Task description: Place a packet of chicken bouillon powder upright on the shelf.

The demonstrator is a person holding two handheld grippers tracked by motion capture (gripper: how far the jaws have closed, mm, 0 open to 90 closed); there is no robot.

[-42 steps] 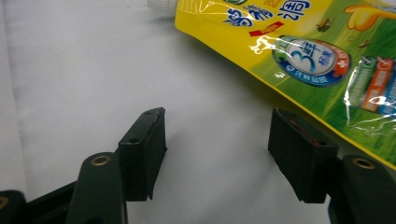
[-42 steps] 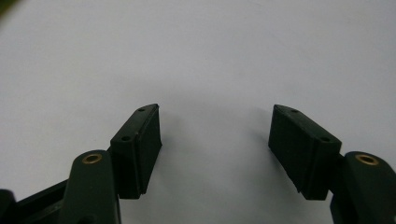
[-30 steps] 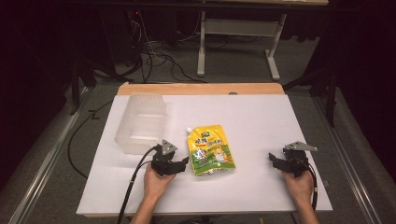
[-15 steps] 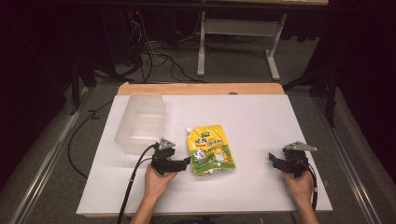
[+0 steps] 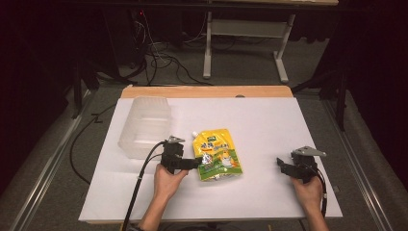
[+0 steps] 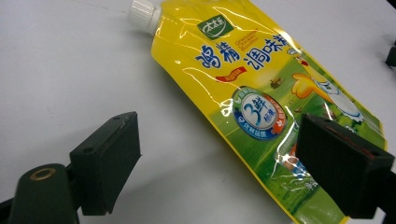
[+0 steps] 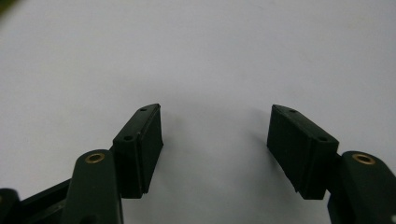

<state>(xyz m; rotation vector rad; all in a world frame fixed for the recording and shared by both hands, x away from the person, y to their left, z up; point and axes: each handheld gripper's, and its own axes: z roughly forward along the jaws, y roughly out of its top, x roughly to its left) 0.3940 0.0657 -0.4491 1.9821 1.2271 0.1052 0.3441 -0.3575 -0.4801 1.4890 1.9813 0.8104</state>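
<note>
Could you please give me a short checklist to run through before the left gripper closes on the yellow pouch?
1. Left gripper open: ok, jaws stand wide apart.
2. Yellow pouch between the jaws: ok, its lower edge lies in the gap.
3. Pouch flat on the table: ok.
4. White cap on the spout: ok, though tightness cannot be told.
5. Right gripper out of the way: ok, open over bare table.
6. Clear plastic container apart from the pouch: ok.

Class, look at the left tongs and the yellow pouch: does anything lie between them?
Nothing visible does. The left tongs stand open right at the yellow pouch, one jaw already over its lower edge, with bare white table between the jaws otherwise.
</note>
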